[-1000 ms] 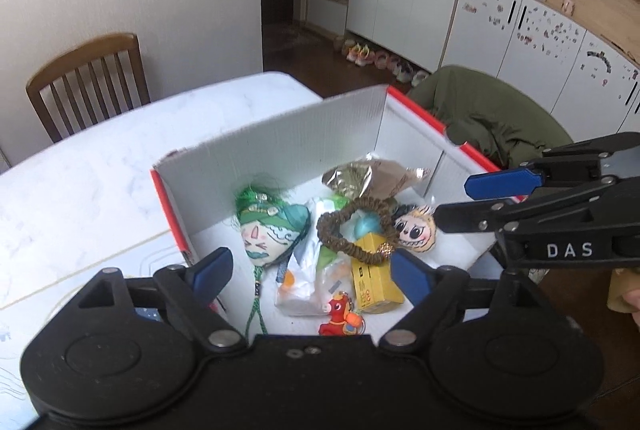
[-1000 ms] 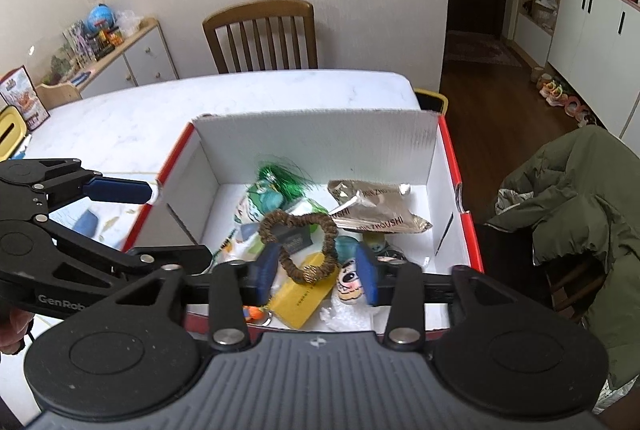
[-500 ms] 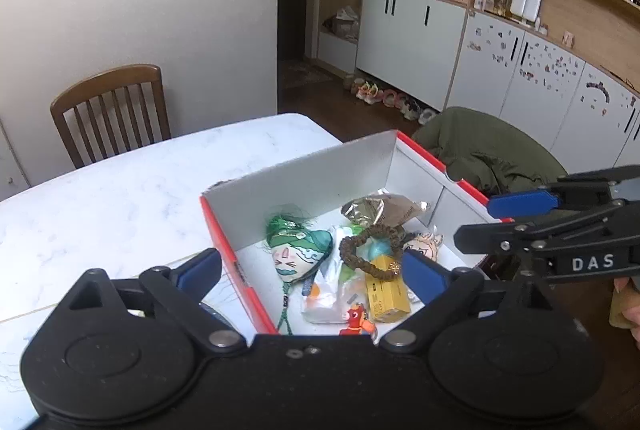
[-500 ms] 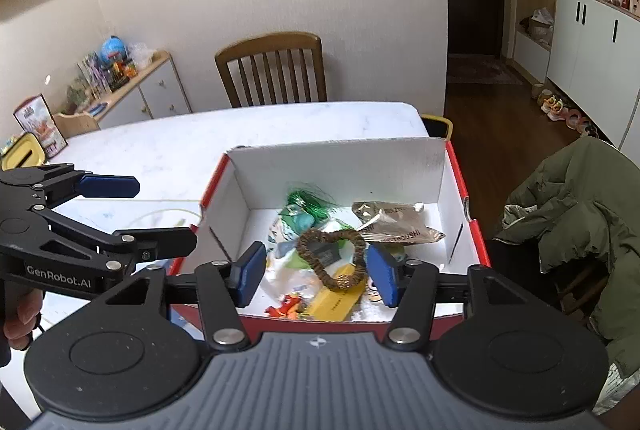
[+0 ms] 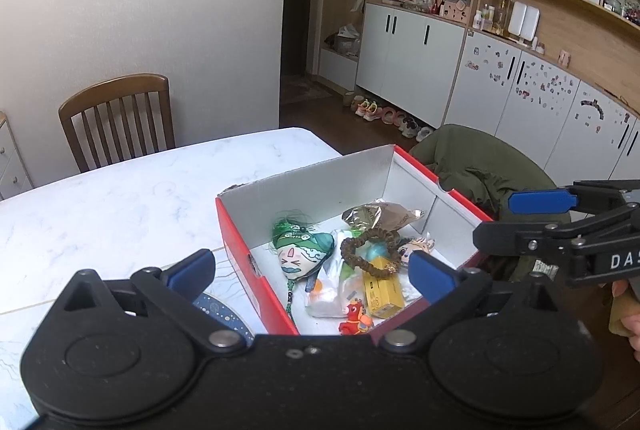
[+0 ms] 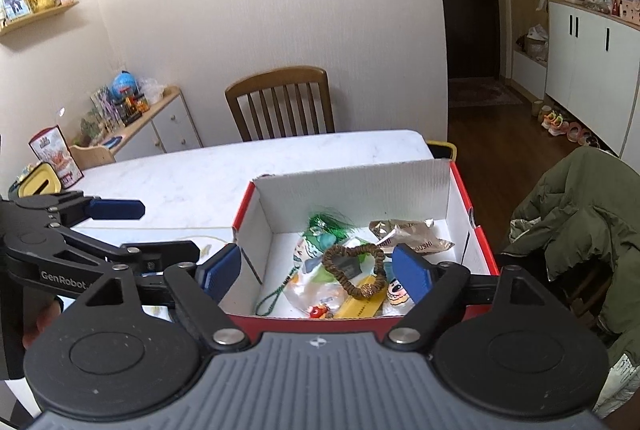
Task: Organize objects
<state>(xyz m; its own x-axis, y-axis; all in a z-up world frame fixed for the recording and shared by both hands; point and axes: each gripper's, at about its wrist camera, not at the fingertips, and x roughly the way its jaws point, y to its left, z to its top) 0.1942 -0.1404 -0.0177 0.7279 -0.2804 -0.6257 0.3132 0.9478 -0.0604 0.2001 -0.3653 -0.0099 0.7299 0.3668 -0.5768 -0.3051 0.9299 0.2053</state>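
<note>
Bracelet (image 5: pixel 370 250) atop clutter in box (image 5: pixel 320 186)

We hold our left gripper (image 5: pixel 310 272) and right gripper (image 6: pixel 316 268) side by side, both jaws spread wide, empty.

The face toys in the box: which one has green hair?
The larger face toy, at the left of the box, with green hair and tassel. The small one at the right has brown hair.

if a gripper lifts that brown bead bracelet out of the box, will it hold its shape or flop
Probably flop. The brown bead bracelet already lies bent into a loose heart shape over the other items, which suggests strung beads rather than a rigid ring. It looks small and likely light. Gripped at one side, the rest would likely sag, and round beads may slip between the pads.
</note>
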